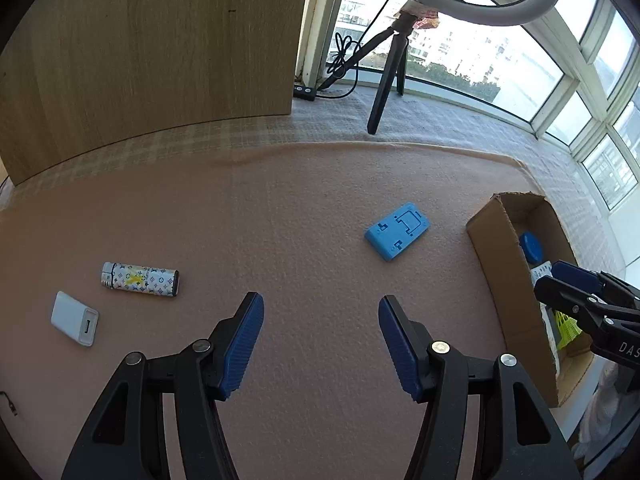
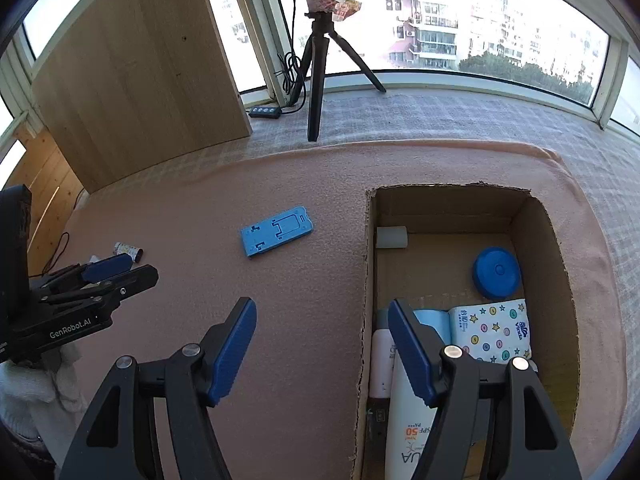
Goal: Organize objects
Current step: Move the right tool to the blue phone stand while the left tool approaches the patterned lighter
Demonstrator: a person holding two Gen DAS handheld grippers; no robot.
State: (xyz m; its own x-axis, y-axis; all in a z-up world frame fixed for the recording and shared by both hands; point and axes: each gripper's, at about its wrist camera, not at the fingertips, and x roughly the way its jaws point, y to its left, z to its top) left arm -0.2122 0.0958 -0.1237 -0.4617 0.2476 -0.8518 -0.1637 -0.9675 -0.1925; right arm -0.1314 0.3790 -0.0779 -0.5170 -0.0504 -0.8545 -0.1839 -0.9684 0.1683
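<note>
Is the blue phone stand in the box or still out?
Still out. The phone stand lies flat on the pink mat, left of the box.

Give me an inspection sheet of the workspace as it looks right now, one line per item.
Surface: pink blanket, bare between items.
Job's things: blue holder, patterned lighter and white charger lie loose; cardboard box holds blue lid, tissue pack, sunscreen bottle.
Clutter: nothing seen.
Grippers: left gripper and right gripper open, empty.
Cables: black cord by tripod.
Surroundings: windows, wooden panel.
</note>
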